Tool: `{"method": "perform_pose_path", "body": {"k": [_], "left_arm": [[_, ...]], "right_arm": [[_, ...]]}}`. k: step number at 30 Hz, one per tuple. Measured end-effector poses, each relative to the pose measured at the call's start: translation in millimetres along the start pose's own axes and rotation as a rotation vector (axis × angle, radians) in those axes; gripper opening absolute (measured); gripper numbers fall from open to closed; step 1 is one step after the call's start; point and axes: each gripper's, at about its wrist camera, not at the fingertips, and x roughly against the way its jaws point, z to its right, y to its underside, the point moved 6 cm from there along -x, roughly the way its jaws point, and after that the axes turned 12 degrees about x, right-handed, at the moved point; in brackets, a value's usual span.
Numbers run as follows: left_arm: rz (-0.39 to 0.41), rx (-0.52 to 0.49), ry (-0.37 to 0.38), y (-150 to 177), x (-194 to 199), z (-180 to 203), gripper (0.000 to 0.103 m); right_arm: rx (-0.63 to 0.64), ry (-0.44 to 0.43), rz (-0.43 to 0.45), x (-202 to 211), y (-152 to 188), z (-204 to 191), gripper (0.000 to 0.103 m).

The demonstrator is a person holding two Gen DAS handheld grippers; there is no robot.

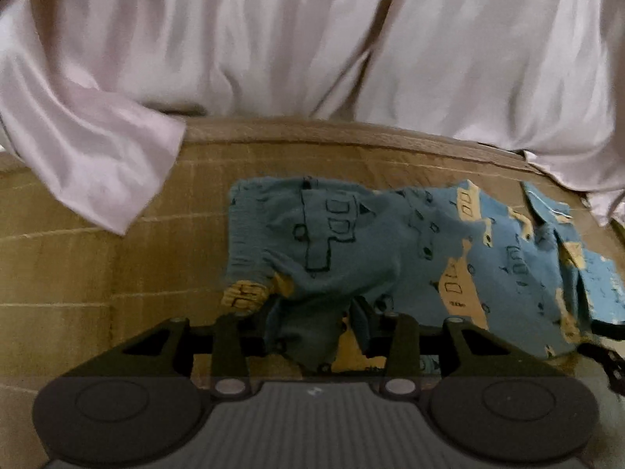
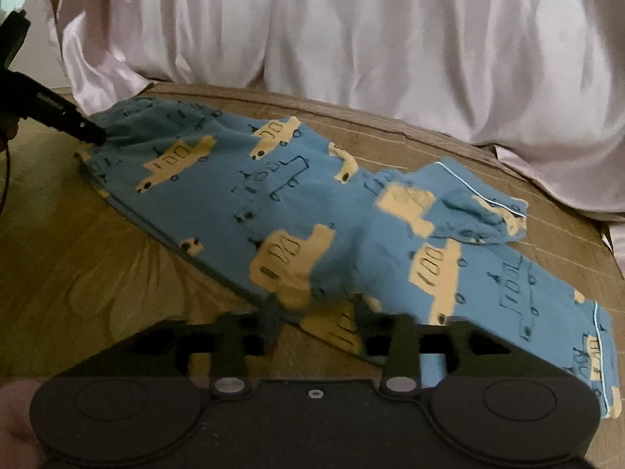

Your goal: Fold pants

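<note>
Your left gripper (image 1: 312, 324) was clamped on a bunched edge of the pants (image 1: 351, 246), cloth pinched between its fingers. Your right gripper (image 2: 316, 312) had fabric between its fingers too, but blur meant I could not tell whether it gripped. The pants, blue with yellow trucks, lay across the tan patterned surface (image 2: 97, 265), running from 10 o'clock to 4 o'clock in the right view. Pale satin drapery (image 2: 351, 39) hung at 12 o'clock.

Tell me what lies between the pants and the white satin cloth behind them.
In the left wrist view, only a bare strip of the tan patterned surface separates the pants from the white satin cloth.
</note>
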Motion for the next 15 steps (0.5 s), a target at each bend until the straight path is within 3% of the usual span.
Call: {"method": "perform_pose_path", "body": {"k": [3,4,6,9,11,15], "left_arm": [[0.07,-0.1,-0.008,7,12,32,0.084],[0.093,-0.15,0.009,11,16,47,0.086],[0.108,-0.221,0.058,20,18,74,0.095],[0.061,-0.268,0.179,35,7,120,0.099],[0.025,-0.277,0.267,48,-2,149,0.099],[-0.022,-0.316,0.4,62,-24,205,0.099]], "right_arm": [[-0.023,-0.018,0.05,18,4,17,0.075],[-0.034,-0.009,0.063,22,3,26,0.08],[-0.054,0.021,0.08,26,-1,43,0.101],[-0.088,0.072,0.083,21,-9,76,0.102],[-0.133,0.057,0.075,12,-17,103,0.102],[-0.293,-0.1,0.121,-9,-33,153,0.102]]}}
